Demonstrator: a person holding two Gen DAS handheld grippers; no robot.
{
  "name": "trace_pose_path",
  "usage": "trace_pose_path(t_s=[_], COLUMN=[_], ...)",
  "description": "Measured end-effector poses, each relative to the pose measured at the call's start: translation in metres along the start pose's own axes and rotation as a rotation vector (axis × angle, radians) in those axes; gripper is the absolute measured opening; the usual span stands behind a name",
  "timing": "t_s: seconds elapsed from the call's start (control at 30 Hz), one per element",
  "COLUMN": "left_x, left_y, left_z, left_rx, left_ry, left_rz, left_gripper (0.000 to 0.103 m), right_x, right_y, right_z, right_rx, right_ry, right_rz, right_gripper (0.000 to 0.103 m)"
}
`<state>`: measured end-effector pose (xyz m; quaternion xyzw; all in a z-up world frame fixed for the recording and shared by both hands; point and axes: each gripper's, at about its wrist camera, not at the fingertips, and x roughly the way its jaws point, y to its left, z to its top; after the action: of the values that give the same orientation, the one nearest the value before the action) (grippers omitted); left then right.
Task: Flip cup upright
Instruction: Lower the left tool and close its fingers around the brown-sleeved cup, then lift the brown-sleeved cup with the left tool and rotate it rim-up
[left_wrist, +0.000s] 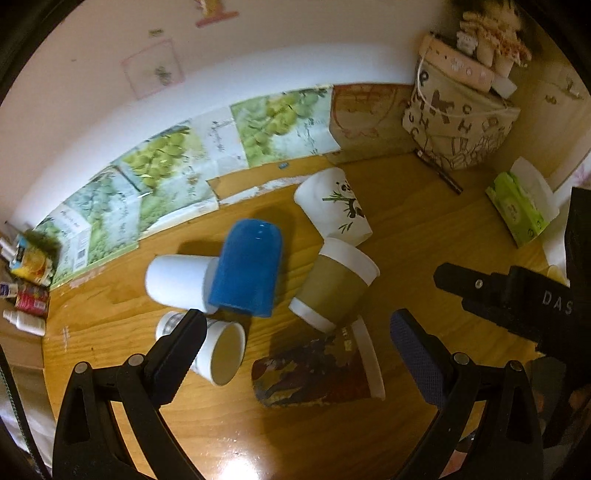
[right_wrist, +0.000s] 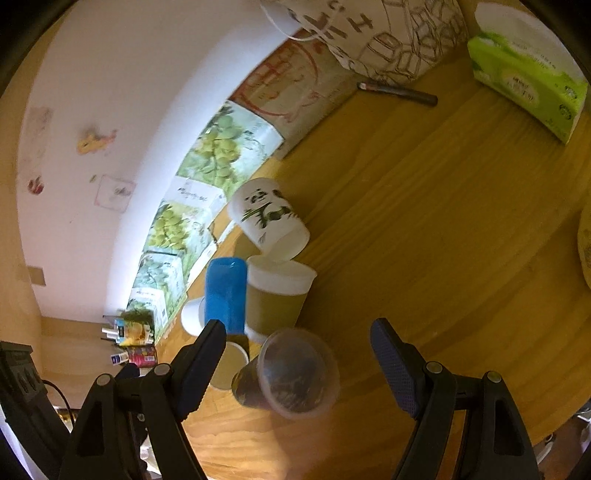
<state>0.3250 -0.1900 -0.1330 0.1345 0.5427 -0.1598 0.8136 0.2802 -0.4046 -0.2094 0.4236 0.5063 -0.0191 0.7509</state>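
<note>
Both grippers' jaws wide above cups (left_wrist: 317, 369)

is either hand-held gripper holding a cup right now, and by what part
Nothing is held. The left hand-held gripper and the right hand-held gripper are both open above the wooden table, with the dark printed cup lying free between the fingers.

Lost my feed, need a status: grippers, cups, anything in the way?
Left gripper open, empty. Right gripper open, empty. Dark patterned cup on its side between left fingers, ungrasped. Small paper cup and olive-sleeved cup crowd close.
</note>
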Motion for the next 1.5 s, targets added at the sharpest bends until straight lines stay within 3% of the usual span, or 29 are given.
trace_pose_path(t_s=[0.23, 0.6, 1.03, 1.27, 1.5], left_x=[0.036, 0.088, 0.127, 0.138, 0.149], left_y=[-0.01, -0.036, -0.04, -0.035, -0.03], left_z=[0.017, 0.026, 0.03, 0.03, 0.031], left_rx=[0.056, 0.193, 0.221, 0.206, 0.173], left_ry=[0.086, 0.211, 0.304, 0.337, 0.367], left_rz=[-0.024, 0.008, -0.004, -0.038, -0.076], left_gripper=[0.1, 0.1, 0.1, 0.091, 0.073], right_x=[0.013, 0.023, 0.041, 0.045, 0.045], right_y=[-0.014, -0.036, -0.045, -0.041, -0.042], right_z=[0.023, 0.042, 0.051, 0.052, 0.052], right_rx=[0.015, 0.051, 0.053, 0.037, 0.045], right_ry=[0.009, 0.006, 0.041, 0.047, 0.046], right_rz=[-0.007, -0.021, -0.075, -0.075, -0.075], right_gripper=[0.081, 0.081, 0.081, 0.081, 0.081])
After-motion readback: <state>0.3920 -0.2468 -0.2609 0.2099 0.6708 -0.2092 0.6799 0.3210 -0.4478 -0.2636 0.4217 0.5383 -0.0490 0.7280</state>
